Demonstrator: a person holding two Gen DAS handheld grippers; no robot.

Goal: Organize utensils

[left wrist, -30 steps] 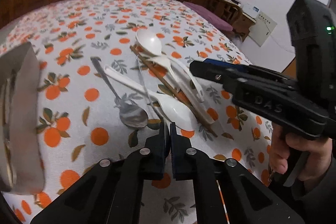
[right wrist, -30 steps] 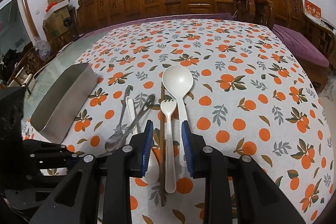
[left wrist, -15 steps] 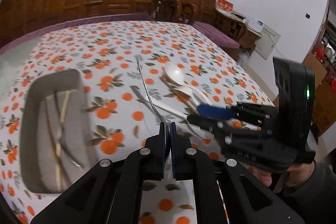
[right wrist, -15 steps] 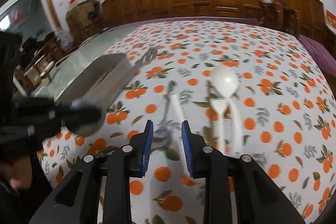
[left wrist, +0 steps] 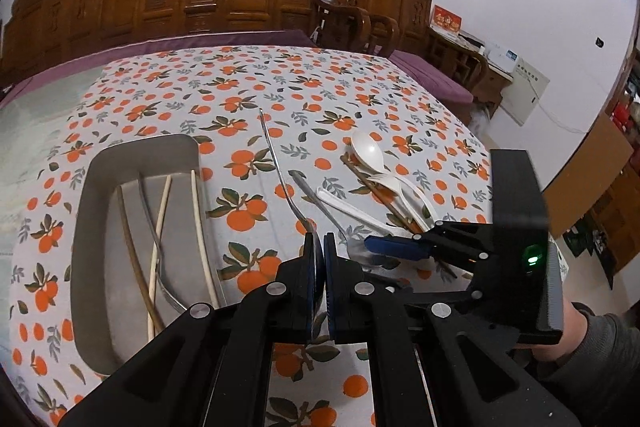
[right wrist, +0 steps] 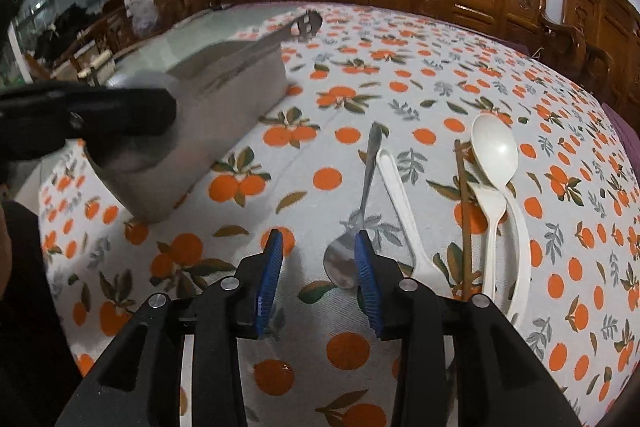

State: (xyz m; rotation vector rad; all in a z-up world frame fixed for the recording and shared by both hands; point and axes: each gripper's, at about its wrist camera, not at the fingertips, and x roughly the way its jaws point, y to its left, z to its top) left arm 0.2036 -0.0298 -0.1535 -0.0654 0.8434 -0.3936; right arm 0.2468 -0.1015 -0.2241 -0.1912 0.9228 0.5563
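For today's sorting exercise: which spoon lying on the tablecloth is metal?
The silver spoon, leftmost in the right wrist view; the slim spoon and the big-bowled spoon are white plastic.

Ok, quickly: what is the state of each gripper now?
Left gripper: shut on a metal utensil.
Right gripper: jaws opening, gripping nothing; a spoon lies below them.

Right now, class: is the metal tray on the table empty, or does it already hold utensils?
Not empty. The metal tray already holds pale chopsticks, a dark stick and a metal utensil lying lengthwise inside.
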